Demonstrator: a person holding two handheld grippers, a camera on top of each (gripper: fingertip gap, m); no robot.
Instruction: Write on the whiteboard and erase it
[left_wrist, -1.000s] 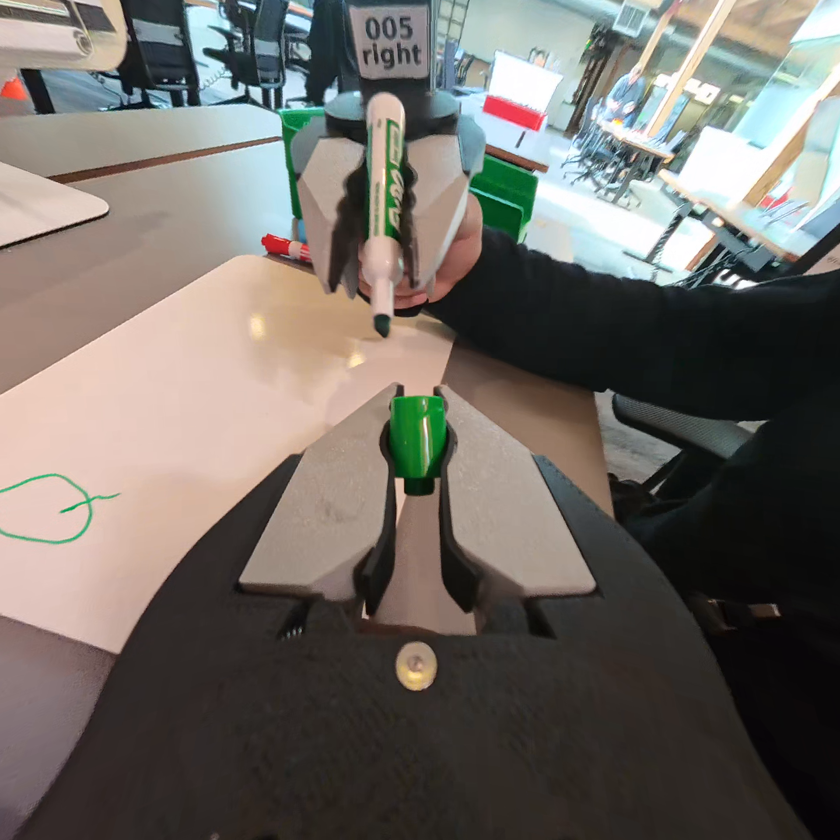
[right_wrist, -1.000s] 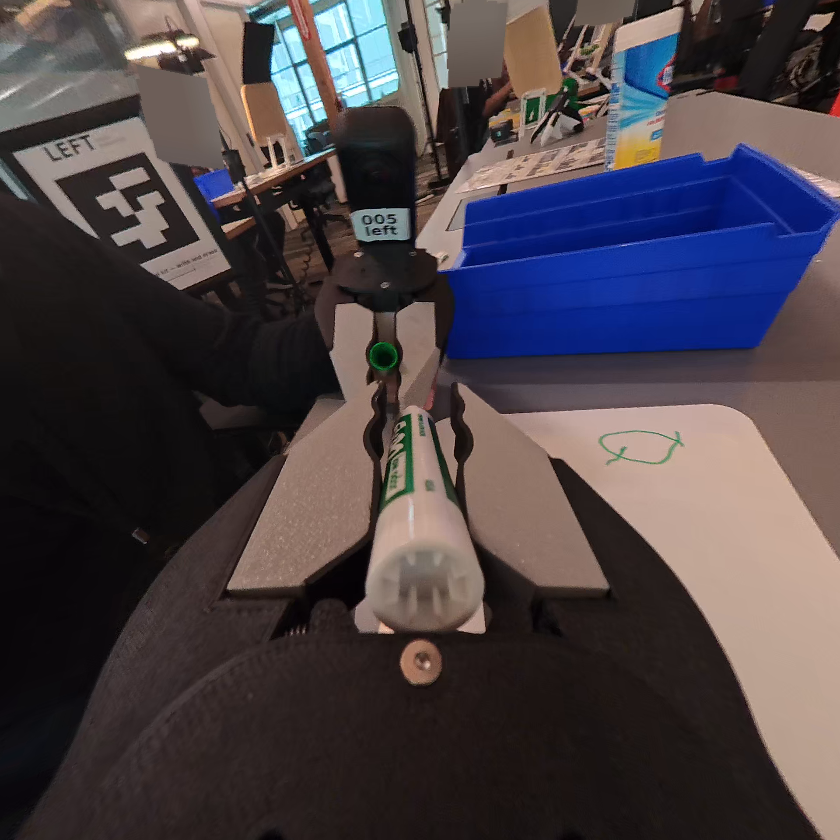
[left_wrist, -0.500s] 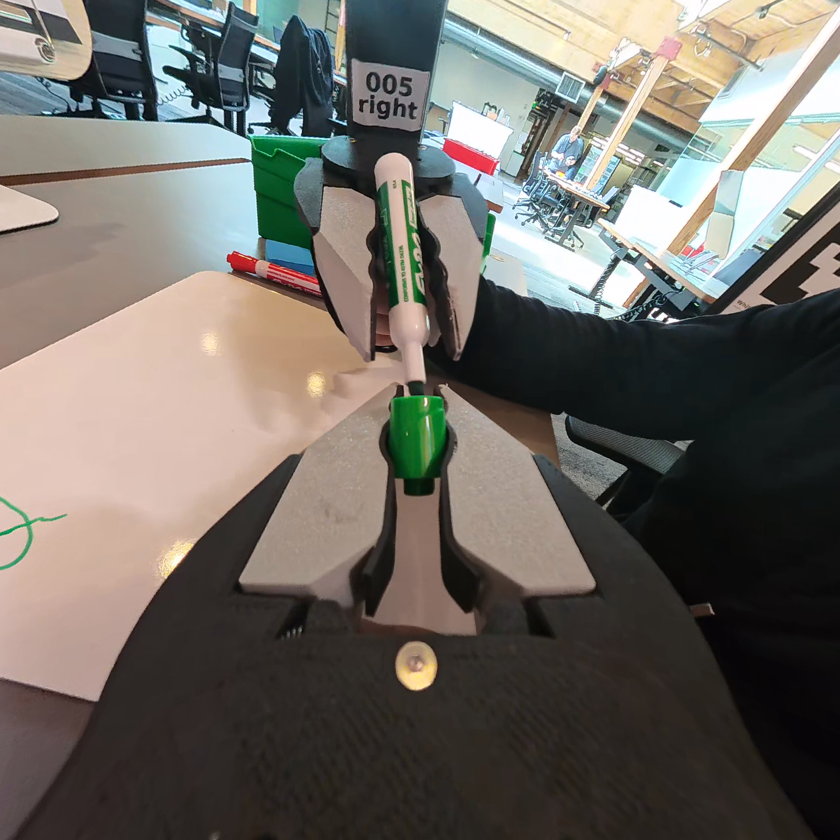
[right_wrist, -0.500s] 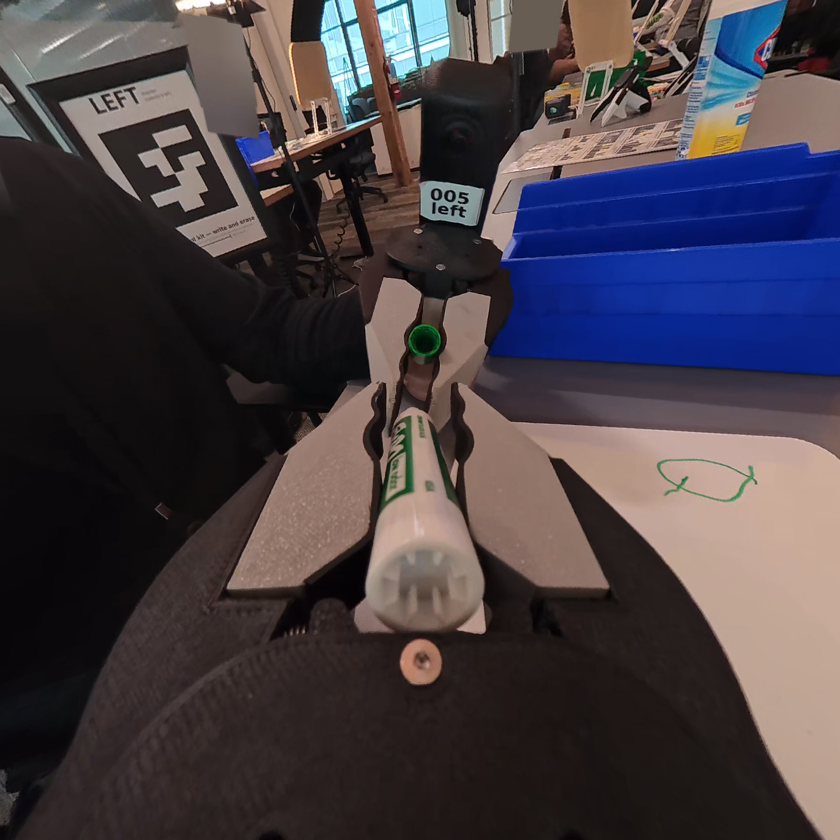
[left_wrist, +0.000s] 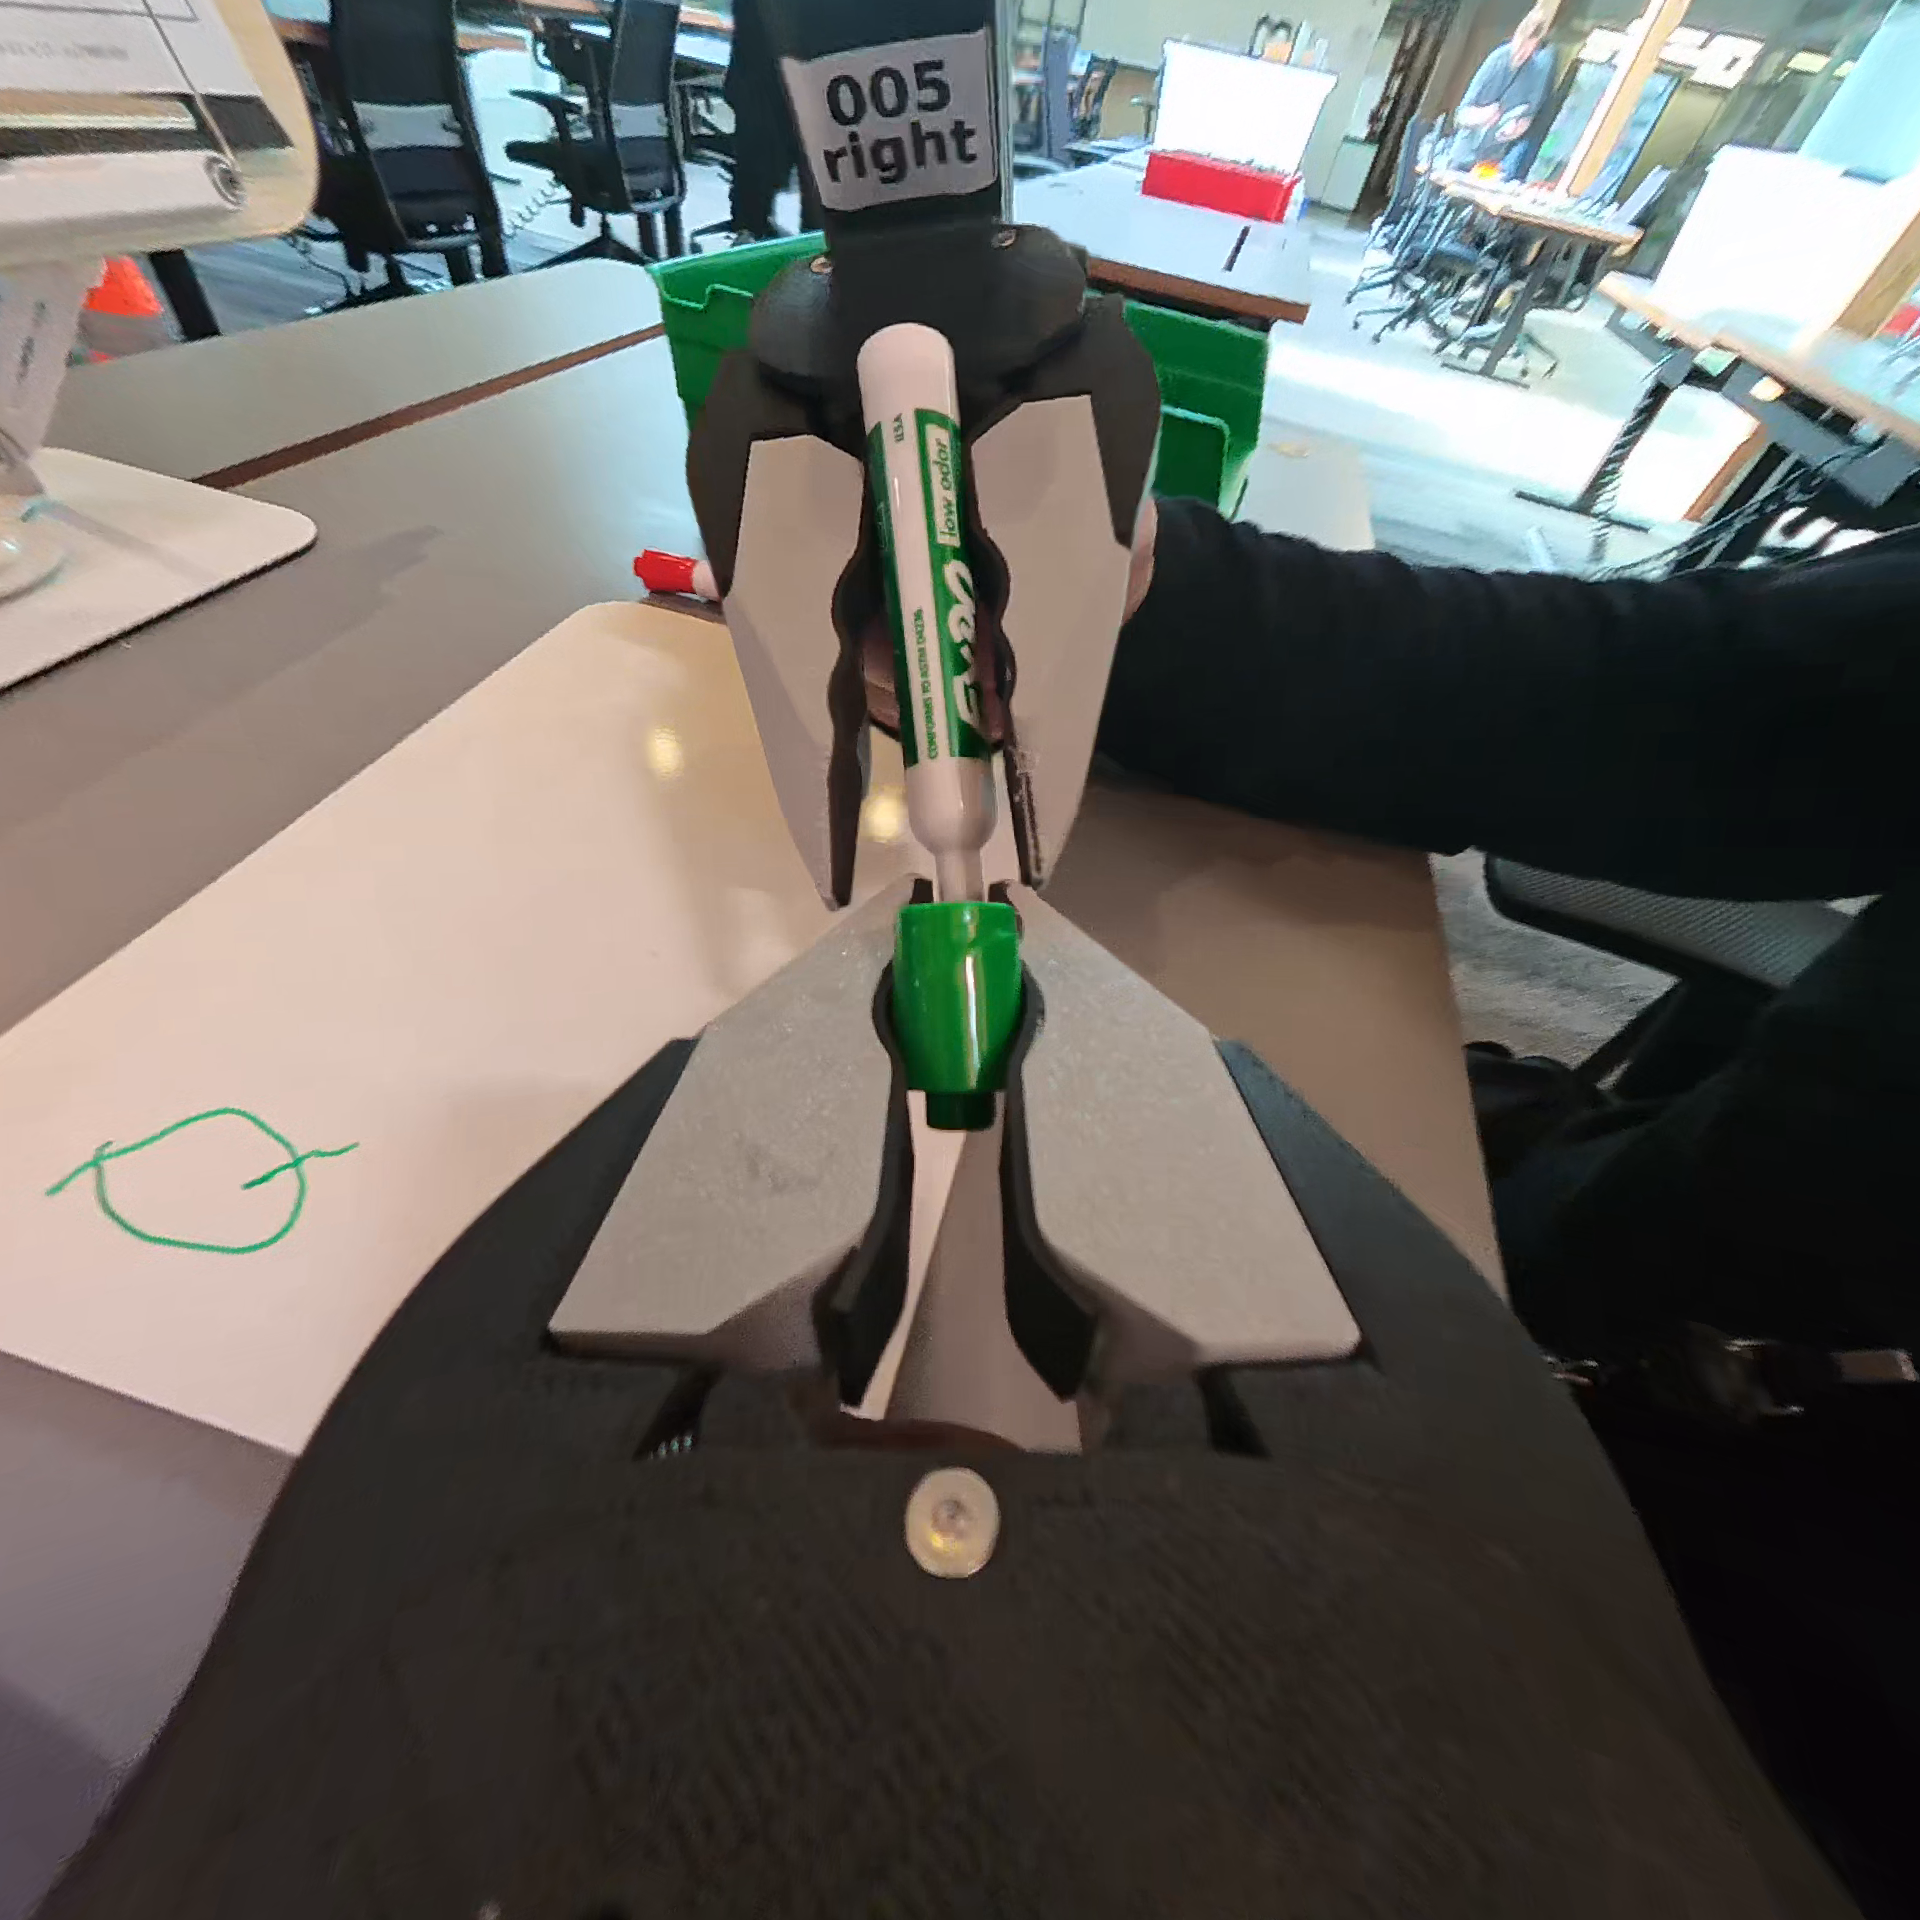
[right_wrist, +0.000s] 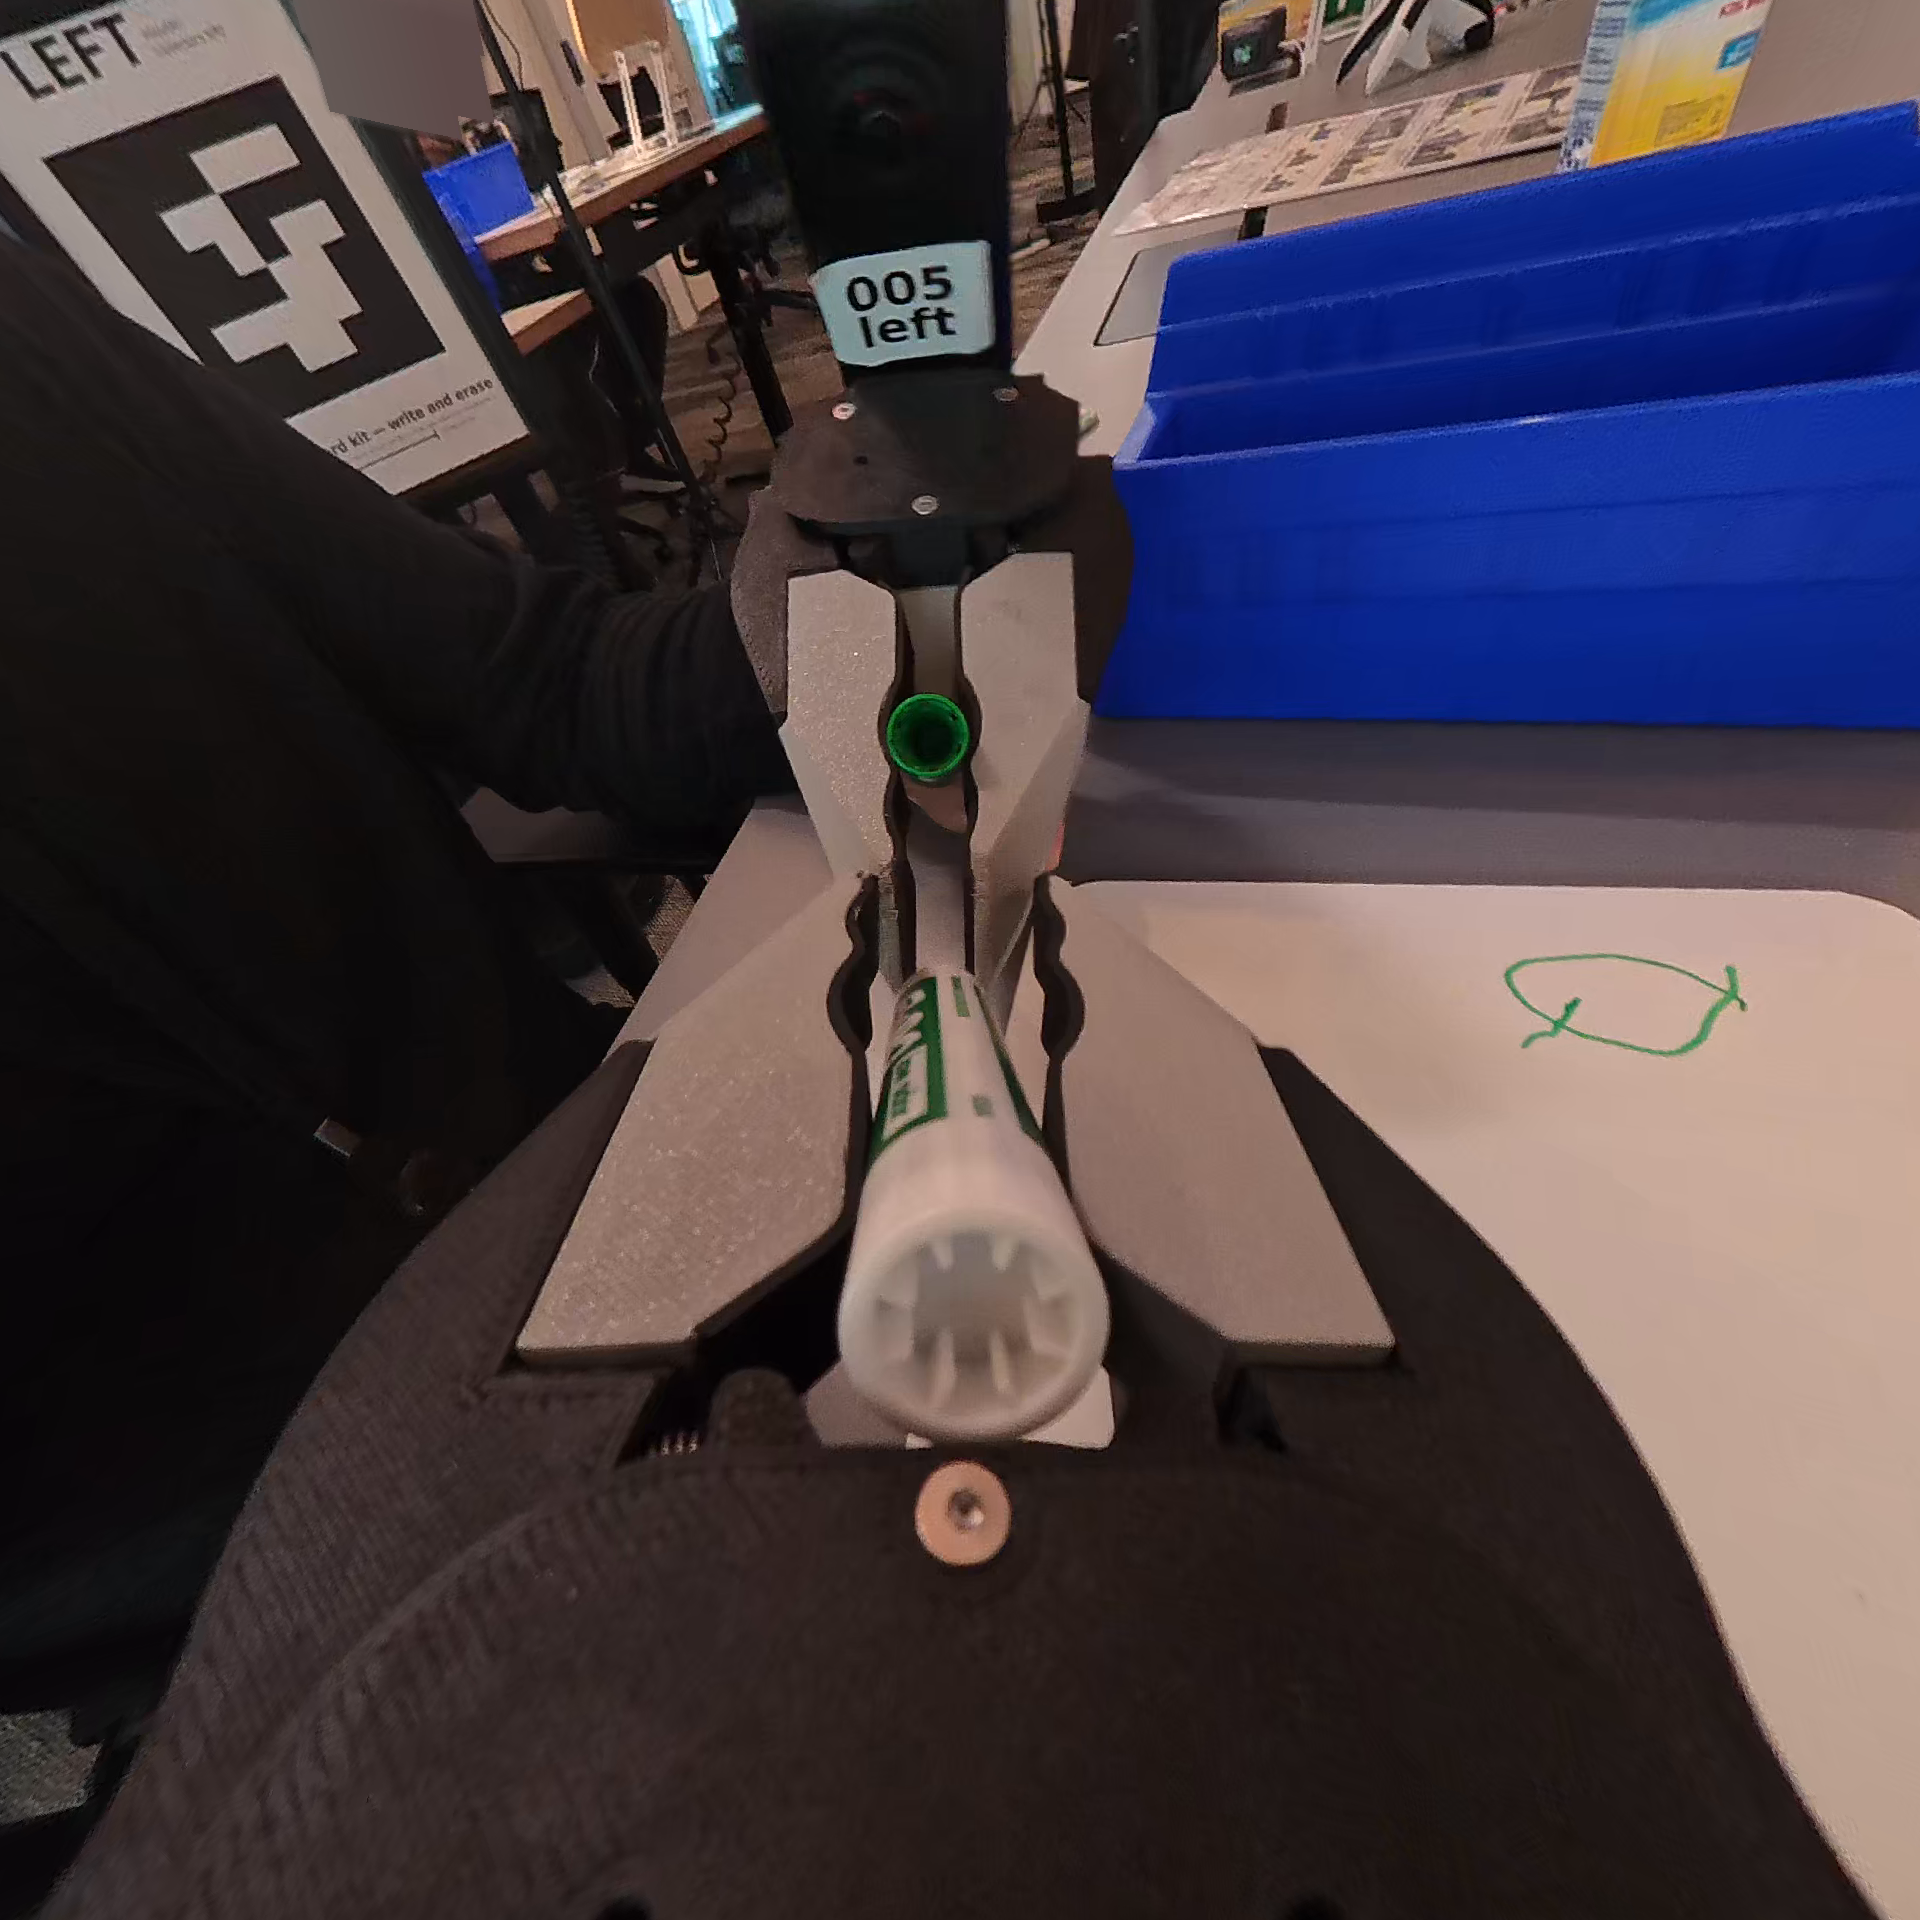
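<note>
My left gripper (left_wrist: 956, 899) is shut on a green marker cap (left_wrist: 956, 997), open end pointing forward. My right gripper (left_wrist: 940, 883) faces it, shut on a white and green marker (left_wrist: 935, 623). The marker's tip is at the cap's mouth, and the two grippers' fingertips nearly touch. In the right wrist view my right gripper (right_wrist: 951, 894) holds the marker (right_wrist: 961, 1143) by its barrel, and the cap's open end (right_wrist: 928, 740) shows in the left gripper (right_wrist: 951, 857) just beyond. The whiteboard (left_wrist: 416, 935) lies below, with a green scribble (left_wrist: 197, 1184). The board (right_wrist: 1455, 1195) and scribble (right_wrist: 1621, 1003) also show in the right wrist view.
A red marker (left_wrist: 665, 569) lies at the board's far edge, in front of a green bin (left_wrist: 717, 322). A monitor base (left_wrist: 135, 561) stands at the far left. A blue bin (right_wrist: 1507, 582) stands beyond the board's other end. The person's dark sleeves are behind both grippers. The grippers are tip to tip, or close to it.
The right gripper has brought the marker down and toward the left gripper. The tip, a hand's width from the cap one second ago, now sits at the cap's mouth.
</note>
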